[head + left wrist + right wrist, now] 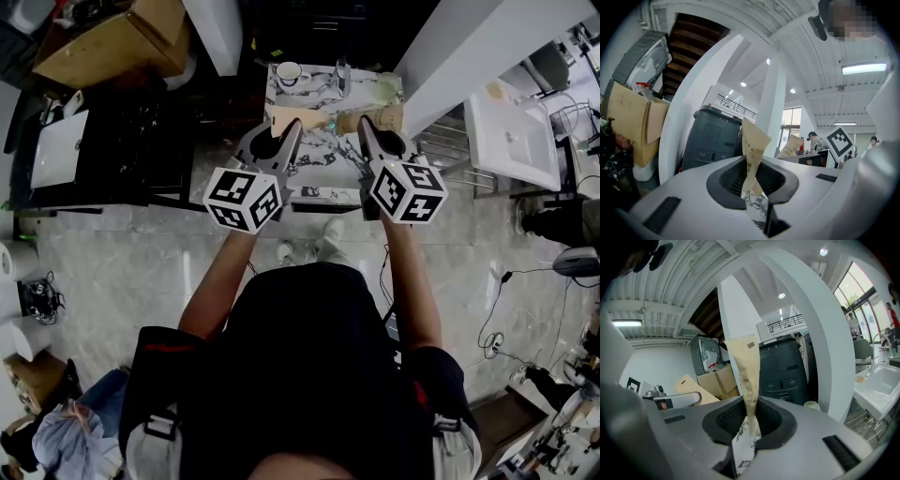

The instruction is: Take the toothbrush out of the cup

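So our left gripper [751, 176] is pinching one end of a brown paper packet [752, 140], jaws pressed onto the paper with the end sticking up out of them. The right gripper [750, 420] does the same thing on its side, clamped on a crumpled end of brown paper. From the head view, the packet is held level between the two grippers over the marble-pattern desk [323, 155]. We can't tell if it's one piece or already torn in two.

The cup [289, 73] sits further back on the desk, well apart from both grippers, with a clear glass [342, 75] near it. We honestly can't make out the toothbrush from here, it's too small to tell.

What could go wrong, in our view: both grippers are busy with paper, so neither is free for the cup. If we pull the ends apart unevenly, the paper may rip badly or slip out. And reaching back carelessly could knock the cup or the glass over
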Available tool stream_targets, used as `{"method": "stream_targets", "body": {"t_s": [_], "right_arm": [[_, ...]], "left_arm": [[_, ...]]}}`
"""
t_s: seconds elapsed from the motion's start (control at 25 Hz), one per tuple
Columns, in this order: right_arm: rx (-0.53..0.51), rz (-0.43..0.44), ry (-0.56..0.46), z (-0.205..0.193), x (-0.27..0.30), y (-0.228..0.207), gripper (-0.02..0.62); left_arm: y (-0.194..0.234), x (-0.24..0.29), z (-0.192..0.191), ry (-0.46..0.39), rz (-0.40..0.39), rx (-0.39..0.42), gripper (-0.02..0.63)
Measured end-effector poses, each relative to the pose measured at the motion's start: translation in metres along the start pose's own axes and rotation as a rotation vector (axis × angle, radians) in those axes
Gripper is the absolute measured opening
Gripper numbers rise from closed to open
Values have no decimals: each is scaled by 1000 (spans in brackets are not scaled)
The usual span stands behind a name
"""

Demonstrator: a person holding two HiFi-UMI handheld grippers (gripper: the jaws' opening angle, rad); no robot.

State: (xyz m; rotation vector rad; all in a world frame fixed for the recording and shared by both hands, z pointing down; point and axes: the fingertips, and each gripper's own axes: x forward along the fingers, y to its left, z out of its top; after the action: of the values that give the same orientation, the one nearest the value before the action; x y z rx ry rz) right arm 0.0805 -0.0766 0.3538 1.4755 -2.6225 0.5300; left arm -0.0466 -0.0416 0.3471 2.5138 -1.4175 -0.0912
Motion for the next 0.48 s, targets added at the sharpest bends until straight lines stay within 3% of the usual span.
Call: {"method": "stream_targets", "body": {"t_s": [0.48], "right_arm": [[-11,-26,-21,-3,-21,34,77]], "left_arm": [[-6,-33,11,-37,-46,0,57]]}}
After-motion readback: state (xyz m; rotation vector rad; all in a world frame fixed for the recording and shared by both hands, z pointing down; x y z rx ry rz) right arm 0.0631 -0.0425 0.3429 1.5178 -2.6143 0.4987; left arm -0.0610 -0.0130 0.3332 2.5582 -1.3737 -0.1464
